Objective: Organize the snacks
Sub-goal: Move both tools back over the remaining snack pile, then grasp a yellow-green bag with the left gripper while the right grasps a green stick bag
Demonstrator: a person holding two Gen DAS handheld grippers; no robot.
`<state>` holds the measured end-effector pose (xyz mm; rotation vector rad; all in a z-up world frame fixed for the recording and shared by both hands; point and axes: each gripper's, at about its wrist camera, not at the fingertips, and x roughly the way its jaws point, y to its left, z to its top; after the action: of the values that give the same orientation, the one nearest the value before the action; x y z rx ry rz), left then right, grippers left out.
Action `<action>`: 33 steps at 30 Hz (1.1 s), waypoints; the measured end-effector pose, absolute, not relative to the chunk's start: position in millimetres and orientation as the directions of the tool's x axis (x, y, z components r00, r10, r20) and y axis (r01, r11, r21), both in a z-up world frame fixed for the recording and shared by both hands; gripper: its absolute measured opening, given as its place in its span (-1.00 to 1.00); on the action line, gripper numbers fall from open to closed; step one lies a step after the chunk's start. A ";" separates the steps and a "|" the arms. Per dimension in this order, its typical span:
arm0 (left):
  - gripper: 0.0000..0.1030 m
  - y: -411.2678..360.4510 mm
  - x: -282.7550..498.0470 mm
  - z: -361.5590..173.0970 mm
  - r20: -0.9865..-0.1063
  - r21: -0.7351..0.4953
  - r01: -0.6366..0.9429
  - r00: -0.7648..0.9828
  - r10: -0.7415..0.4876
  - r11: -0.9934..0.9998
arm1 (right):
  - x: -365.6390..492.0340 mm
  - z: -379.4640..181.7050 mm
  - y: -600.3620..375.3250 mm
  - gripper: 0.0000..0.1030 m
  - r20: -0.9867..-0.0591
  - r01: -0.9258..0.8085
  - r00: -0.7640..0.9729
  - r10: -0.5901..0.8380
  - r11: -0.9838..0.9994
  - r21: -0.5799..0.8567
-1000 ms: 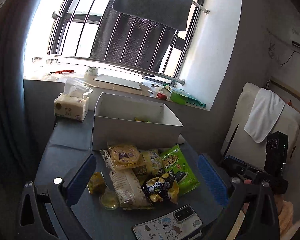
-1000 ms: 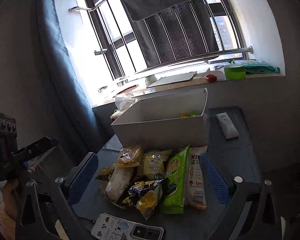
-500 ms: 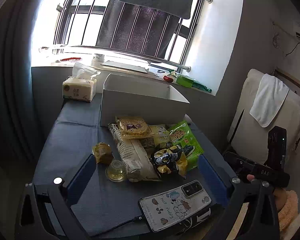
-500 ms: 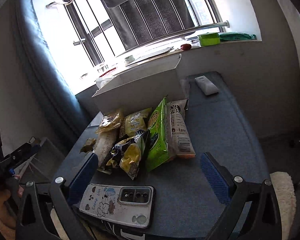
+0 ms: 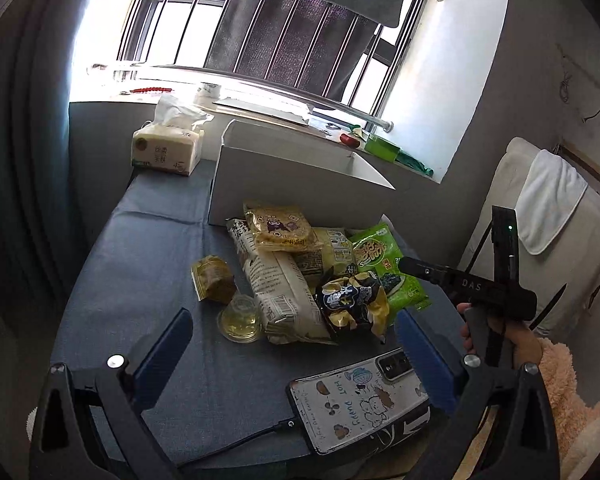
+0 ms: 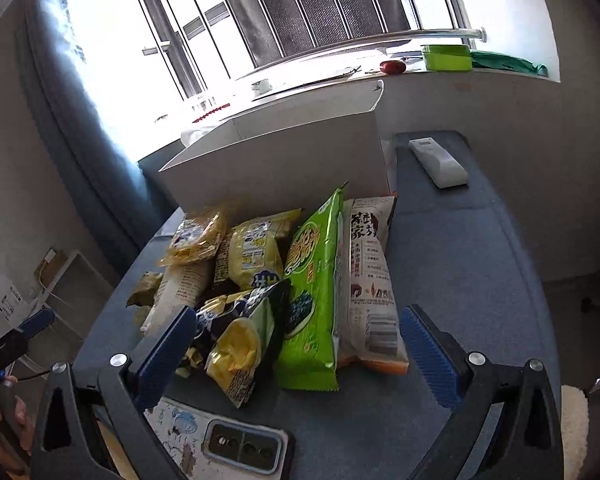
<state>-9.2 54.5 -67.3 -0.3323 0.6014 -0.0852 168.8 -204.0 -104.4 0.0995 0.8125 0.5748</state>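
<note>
A pile of snack bags lies on a blue-grey table [image 5: 140,264] in front of a white open box [image 5: 292,184]. The pile holds a green seaweed bag [image 5: 384,264], a black-and-yellow chip bag [image 5: 352,304], a long white bag [image 5: 284,292], a yellow cracker pack [image 5: 278,228], a small wrapped cake [image 5: 214,280] and a jelly cup [image 5: 240,318]. My left gripper [image 5: 296,344] is open and empty above the table's near edge. My right gripper [image 6: 296,336] is open, its fingers either side of the near end of the green bag [image 6: 312,292] and chip bag [image 6: 240,336].
A phone in a cartoon case [image 5: 360,400] lies plugged in at the near edge. A tissue pack [image 5: 166,150] stands far left, a white remote [image 6: 438,162] far right. A windowsill with clutter runs behind the box. A chair with a towel [image 5: 548,200] stands right.
Both grippers have moved forward and lower towards the snack pile. The right one now brackets the near ends of the bags. Nothing has been picked up.
</note>
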 end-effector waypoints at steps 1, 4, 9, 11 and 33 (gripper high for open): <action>1.00 55.2 -9.4 -68.0 -0.542 -0.329 -0.020 0.823 -0.171 0.944 | 178.3 -106.2 -201.9 1.00 -0.664 -0.443 0.537 0.520 0.844 0.303; 1.00 57.7 -7.8 -71.9 -0.550 -0.329 -0.026 0.818 -0.169 0.944 | 199.4 -111.8 -195.1 0.98 -0.681 -0.446 0.505 0.530 0.836 0.319; 1.00 62.6 -3.2 -81.6 -0.571 -0.344 -0.048 0.804 -0.168 0.938 | 206.0 -120.1 -178.1 -0.07 -0.733 -0.470 0.502 0.460 0.856 0.215; 1.00 62.6 -1.2 -83.6 -0.577 -0.338 -0.051 0.800 -0.164 0.940 | 202.7 -117.7 -180.0 -0.20 -0.721 -0.491 0.502 0.479 0.844 0.219; 0.93 106.4 122.3 -138.9 -0.752 -0.225 -0.077 0.647 -0.123 0.971 | 130.9 -57.6 -241.5 -0.74 -0.558 -0.510 0.576 0.598 0.796 0.326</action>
<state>122.3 106.4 -138.9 -0.2468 0.8690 -0.0265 130.9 -241.5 -57.6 0.1347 0.7027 0.6506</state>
